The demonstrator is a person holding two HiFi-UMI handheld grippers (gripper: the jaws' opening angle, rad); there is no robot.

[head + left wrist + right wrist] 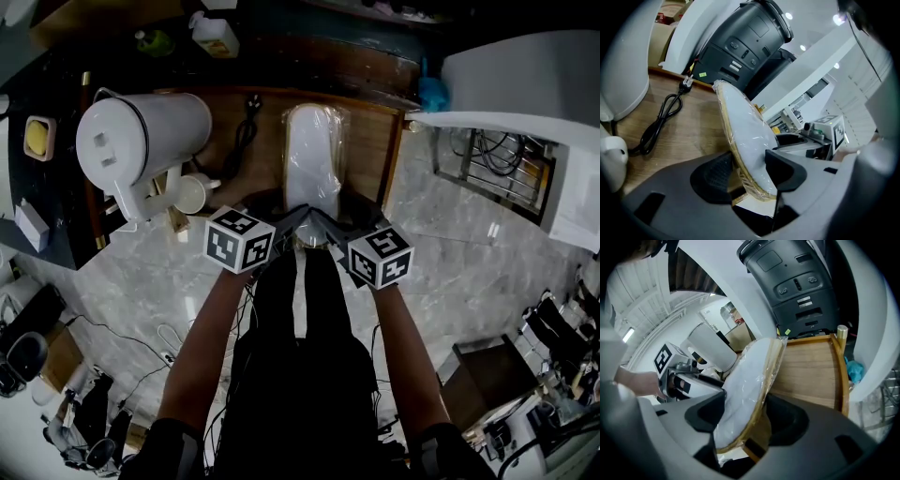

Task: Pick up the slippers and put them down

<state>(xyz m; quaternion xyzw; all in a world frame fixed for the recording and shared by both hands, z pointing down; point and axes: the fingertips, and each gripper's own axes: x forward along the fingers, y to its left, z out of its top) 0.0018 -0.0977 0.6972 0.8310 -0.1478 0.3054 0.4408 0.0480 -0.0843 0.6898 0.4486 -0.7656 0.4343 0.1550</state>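
The slippers (312, 159) are a flat white pair with tan soles, wrapped in clear plastic, lying lengthwise over the wooden table (370, 141). Both grippers hold the near end. In the left gripper view the slippers (745, 136) stand on edge between the pads, and my left gripper (749, 171) is shut on them. The right gripper view shows the slippers (750, 380) tilted, with my right gripper (745, 416) shut on the same end from the other side. In the head view the left gripper (286, 228) and right gripper (325, 230) meet at the table's front edge.
A large white jug (141, 141) and a white cup (192, 192) stand at the table's left, beside a black cable (246, 127). A black appliance (745, 42) sits behind the table. A blue cloth (433, 94) lies at the far right corner. Marble floor surrounds the table.
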